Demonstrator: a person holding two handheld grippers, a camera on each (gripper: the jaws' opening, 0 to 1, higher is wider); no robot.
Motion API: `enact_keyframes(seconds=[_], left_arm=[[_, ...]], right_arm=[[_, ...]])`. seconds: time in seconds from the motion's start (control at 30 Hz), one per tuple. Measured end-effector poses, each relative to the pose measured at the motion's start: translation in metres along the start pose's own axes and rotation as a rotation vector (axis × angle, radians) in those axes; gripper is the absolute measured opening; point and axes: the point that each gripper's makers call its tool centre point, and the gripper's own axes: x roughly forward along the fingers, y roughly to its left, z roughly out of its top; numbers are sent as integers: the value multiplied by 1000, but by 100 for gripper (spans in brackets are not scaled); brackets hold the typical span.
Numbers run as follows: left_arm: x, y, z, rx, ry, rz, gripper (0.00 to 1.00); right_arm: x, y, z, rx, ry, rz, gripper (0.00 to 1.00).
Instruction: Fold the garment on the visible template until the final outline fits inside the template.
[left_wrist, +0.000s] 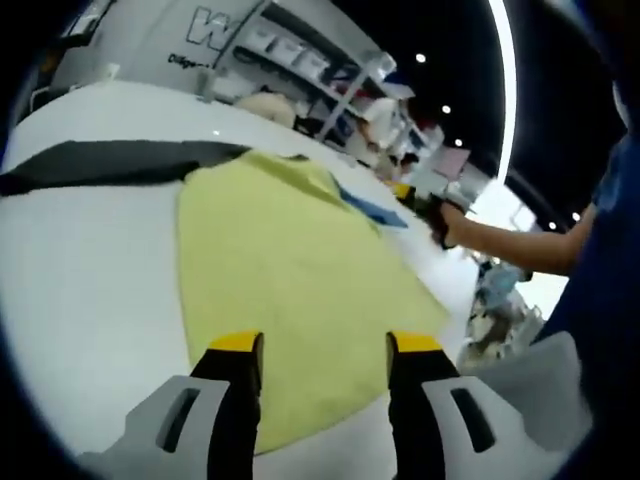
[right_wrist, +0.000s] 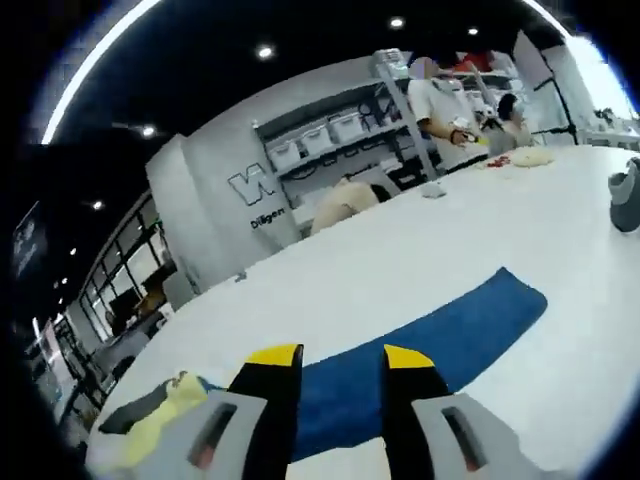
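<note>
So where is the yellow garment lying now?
In the left gripper view, the yellow garment lies flat on the white table, ahead of the left gripper, beside a dark strip.

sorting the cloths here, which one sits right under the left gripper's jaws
The yellow garment, spread flat on the white table. The dark grey cloth and the blue cloth both lie beyond its far edge.

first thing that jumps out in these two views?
The yellow garment spread flat on the white table, just ahead of the open left gripper. In the right gripper view, a blue strip lies on the table ahead of the open right gripper.
</note>
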Motion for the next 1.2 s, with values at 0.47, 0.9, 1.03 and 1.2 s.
enact_keyframes(seconds=[0.47, 0.9, 1.03, 1.2], left_arm=[[-4, 4, -3, -4, 21, 28, 43], [-5, 5, -5, -19, 43, 58, 41], [-5, 7, -5, -27, 42, 62, 40], [-6, 7, -5, -28, 41, 62, 41]], right_arm=[[14, -96, 15, -89, 15, -214, 51], [32, -120, 17, 44, -49, -246, 56], [36, -113, 18, 140, -65, -196, 54], [41, -103, 16, 248, -64, -134, 51]])
